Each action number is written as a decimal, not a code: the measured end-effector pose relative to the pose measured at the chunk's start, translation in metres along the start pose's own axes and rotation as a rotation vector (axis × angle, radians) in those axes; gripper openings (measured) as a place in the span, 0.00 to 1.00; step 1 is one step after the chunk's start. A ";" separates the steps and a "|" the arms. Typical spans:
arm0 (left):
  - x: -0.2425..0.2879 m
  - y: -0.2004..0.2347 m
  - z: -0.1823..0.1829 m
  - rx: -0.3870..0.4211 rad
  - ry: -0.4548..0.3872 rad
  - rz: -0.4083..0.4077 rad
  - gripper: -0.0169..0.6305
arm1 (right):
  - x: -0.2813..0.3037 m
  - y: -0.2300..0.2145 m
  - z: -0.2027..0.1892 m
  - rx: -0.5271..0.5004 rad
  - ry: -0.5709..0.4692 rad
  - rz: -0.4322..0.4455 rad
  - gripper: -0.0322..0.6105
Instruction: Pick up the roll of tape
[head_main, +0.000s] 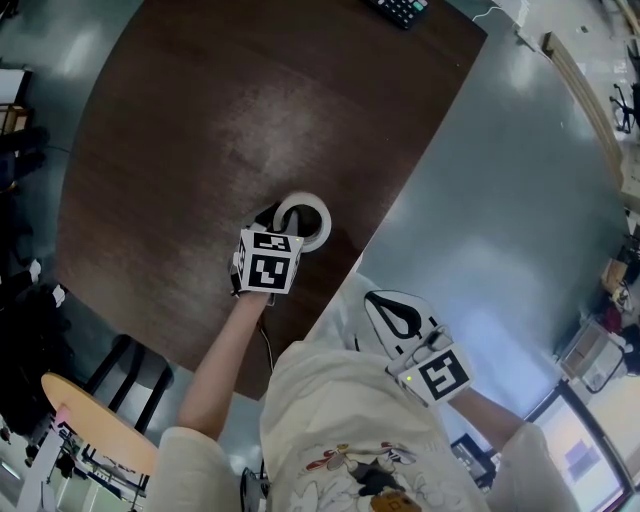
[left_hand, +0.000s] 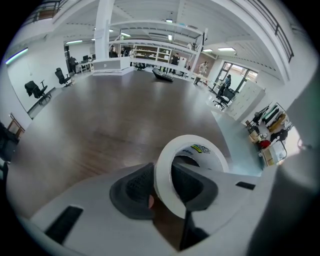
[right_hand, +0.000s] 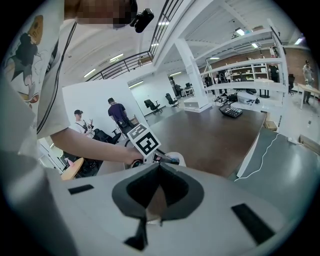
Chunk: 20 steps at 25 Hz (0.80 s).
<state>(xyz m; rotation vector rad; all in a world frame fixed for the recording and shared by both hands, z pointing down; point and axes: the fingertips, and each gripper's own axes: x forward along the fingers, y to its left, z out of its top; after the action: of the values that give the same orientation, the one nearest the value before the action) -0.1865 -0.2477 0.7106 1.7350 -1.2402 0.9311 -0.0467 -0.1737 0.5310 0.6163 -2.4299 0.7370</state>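
A white roll of tape (head_main: 304, 221) lies flat on the dark brown table (head_main: 200, 130), near its front edge. My left gripper (head_main: 283, 222) points steeply down onto it. In the left gripper view the roll of tape (left_hand: 163, 192) has its near wall between the two dark pads (left_hand: 131, 192), one outside the ring and one inside, and both press on it. My right gripper (head_main: 385, 308) hangs off the table's edge beside the person's body, its jaws closed together with nothing in them. In the right gripper view the right gripper (right_hand: 159, 169) faces the left one's marker cube (right_hand: 146, 142).
A black calculator (head_main: 400, 10) lies at the table's far edge. A round wooden stool (head_main: 95, 420) stands at the lower left beside the person. Grey floor (head_main: 500, 200) runs along the table's right side, with a white cable (right_hand: 272, 145) on it.
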 end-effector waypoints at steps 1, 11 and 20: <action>0.000 0.000 0.001 -0.001 -0.002 0.013 0.20 | -0.001 0.000 0.000 0.003 -0.002 -0.001 0.06; -0.002 0.001 0.000 0.013 0.007 0.089 0.17 | -0.014 0.003 0.003 -0.004 -0.043 -0.018 0.06; -0.053 -0.010 0.016 -0.023 -0.114 0.110 0.17 | -0.041 0.004 0.010 -0.041 -0.113 -0.042 0.06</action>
<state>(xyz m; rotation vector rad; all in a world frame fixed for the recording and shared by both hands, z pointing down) -0.1879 -0.2399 0.6552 1.7366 -1.4275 0.8876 -0.0214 -0.1656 0.4977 0.7076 -2.5202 0.6502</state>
